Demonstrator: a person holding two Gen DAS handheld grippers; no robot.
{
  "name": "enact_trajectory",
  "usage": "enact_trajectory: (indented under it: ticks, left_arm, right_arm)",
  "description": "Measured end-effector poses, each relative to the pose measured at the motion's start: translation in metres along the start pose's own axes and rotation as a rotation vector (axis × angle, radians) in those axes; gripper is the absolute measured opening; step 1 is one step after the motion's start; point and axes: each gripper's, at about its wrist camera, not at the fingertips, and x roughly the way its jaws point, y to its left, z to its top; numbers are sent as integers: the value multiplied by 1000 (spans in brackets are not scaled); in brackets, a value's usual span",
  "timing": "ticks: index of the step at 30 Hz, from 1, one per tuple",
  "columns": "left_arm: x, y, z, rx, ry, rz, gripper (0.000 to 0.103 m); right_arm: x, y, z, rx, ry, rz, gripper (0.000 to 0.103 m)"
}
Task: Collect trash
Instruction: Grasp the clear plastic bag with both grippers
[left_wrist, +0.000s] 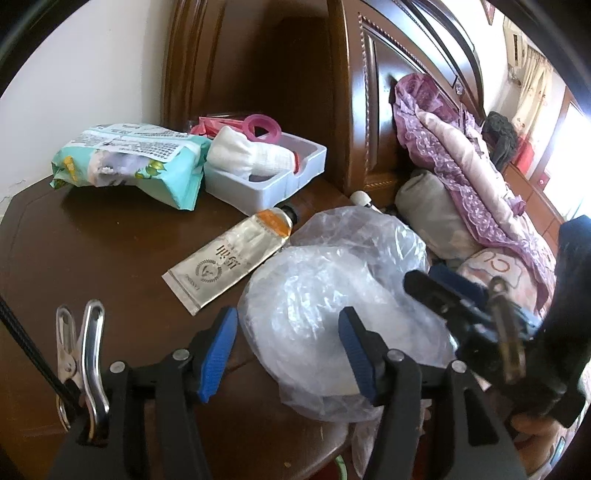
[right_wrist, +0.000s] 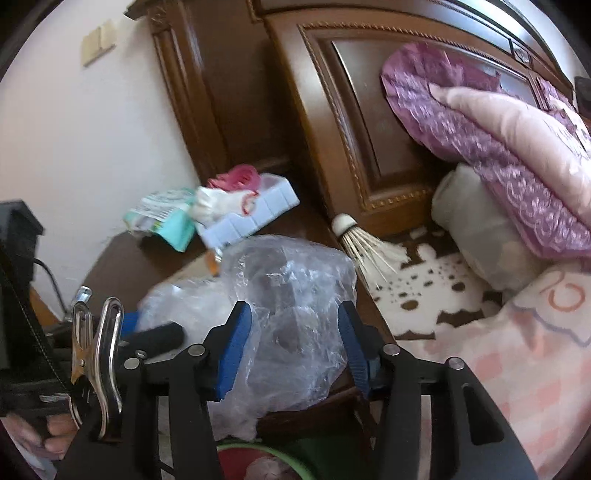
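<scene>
Plastic bag (left_wrist: 332, 295): clear, thin, crinkled film, puffed into a rounded heap at the nightstand's front edge, on the bed side; part of it sags over that edge.
Nightstand (left_wrist: 92, 251): dark brown polished wood, smooth, with angled corners.
My left claw (left_wrist: 288, 354): jaws apart, ribbed blue pads on black arms, the bag's film lying between them; the right pad sits against the film, the left pad shows a gap, so no squeeze here.
My right claw (right_wrist: 295, 347): jaws standing apart too, blue pads either side of the bag's wrinkled bulge; I see no pinch on the film.
Tube (left_wrist: 232, 254): flattened, silvery-cream, orange band, black cap, lying just beside the bag toward the middle of the top.
Tray (left_wrist: 266, 177): pale rectangular plastic, near the back edge, with a white cloth bundle (left_wrist: 240, 155) and a pink ring (left_wrist: 262, 127) in it.
Wipes pack (left_wrist: 129, 162): soft teal-and-white pouch, crumpled, at the back left corner.
Bin (right_wrist: 258, 458): green round rim, low in my right view, below the front edge.
Shuttlecock (right_wrist: 362, 247): white cork tip, splayed quills, lying between nightstand and bedding.
</scene>
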Motion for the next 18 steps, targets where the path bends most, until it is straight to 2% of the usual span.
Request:
enact_trajectory:
  ticks: [4, 8, 13, 15, 18]
  left_arm:
    - [0, 0, -2, -7, -12, 19, 63]
    - [-1, 4, -4, -27, -15, 3, 64]
    - [-1, 1, -6, -18, -28, -6, 67]
    - [-2, 0, -7, -22, -27, -18, 65]
    - [-4, -2, -9, -24, -33, -28, 61]
  right_arm:
    - [8, -5, -5, 14, 28, 12, 50]
    - [10, -2, -8, 4, 17, 15, 48]
    - [11, 4, -13, 2, 20, 67, 33]
    - [11, 6, -13, -3, 25, 88, 23]
    - [11, 5, -14, 12, 31, 127, 17]
